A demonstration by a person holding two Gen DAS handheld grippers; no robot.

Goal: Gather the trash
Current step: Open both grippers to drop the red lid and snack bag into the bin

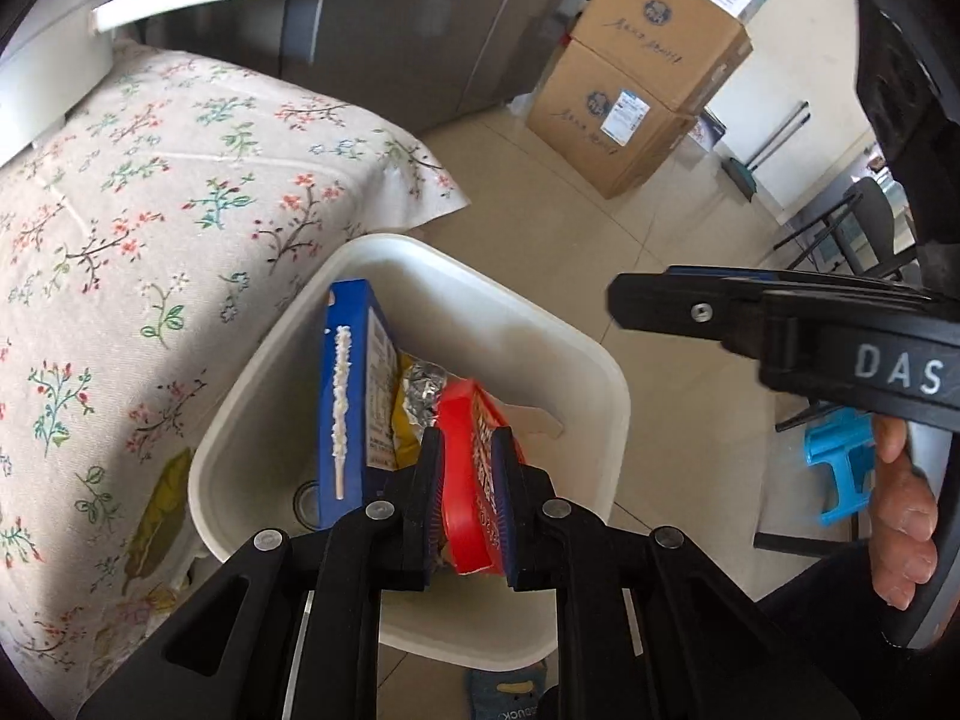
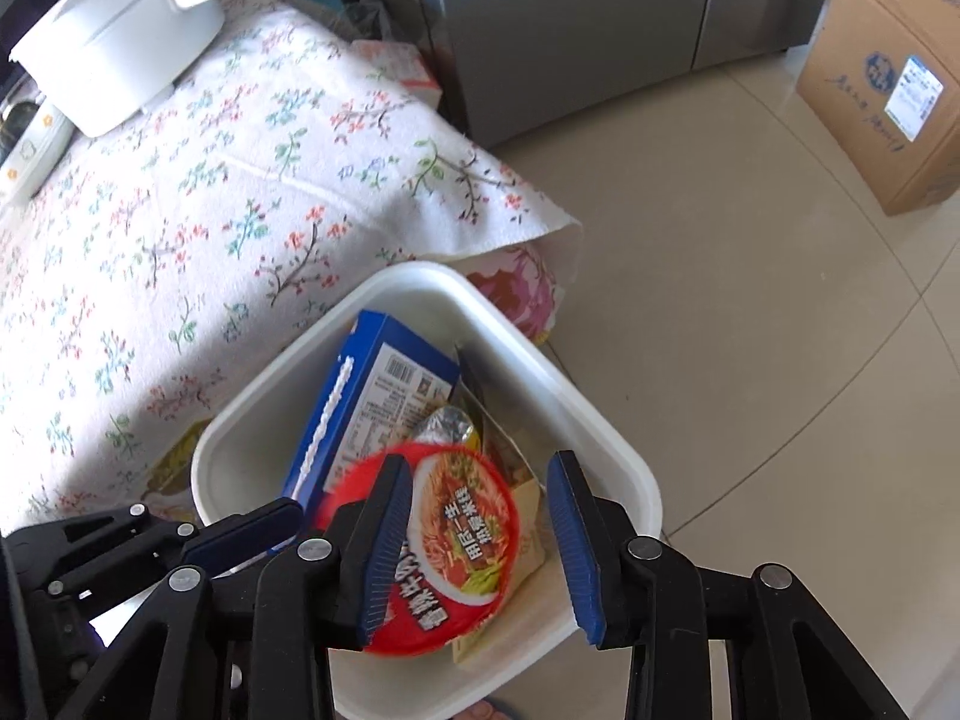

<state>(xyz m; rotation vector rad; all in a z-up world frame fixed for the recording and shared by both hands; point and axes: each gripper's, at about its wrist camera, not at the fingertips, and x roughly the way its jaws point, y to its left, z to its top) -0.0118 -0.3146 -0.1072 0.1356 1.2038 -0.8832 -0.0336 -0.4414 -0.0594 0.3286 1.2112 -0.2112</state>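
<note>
Beside floral tablecloth (image 2: 180, 228), white bin (image 2: 600, 420) holds blue box (image 2: 384, 396); left tongs (image 1: 468, 480) grip red noodle cup (image 2: 456, 546).

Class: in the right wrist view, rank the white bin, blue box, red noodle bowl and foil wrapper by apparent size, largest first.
1. white bin
2-3. blue box and red noodle bowl: alike; bowl nearer the camera, so unranked
4. foil wrapper

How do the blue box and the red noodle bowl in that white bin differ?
The blue box is a flat rectangular carton standing on end; the red noodle bowl is round and tipped on its side. The box stands free, while the left gripper is shut on the bowl. The box bears a white glue-like strip, the bowl a food picture. Both are inside the white bin.
</note>
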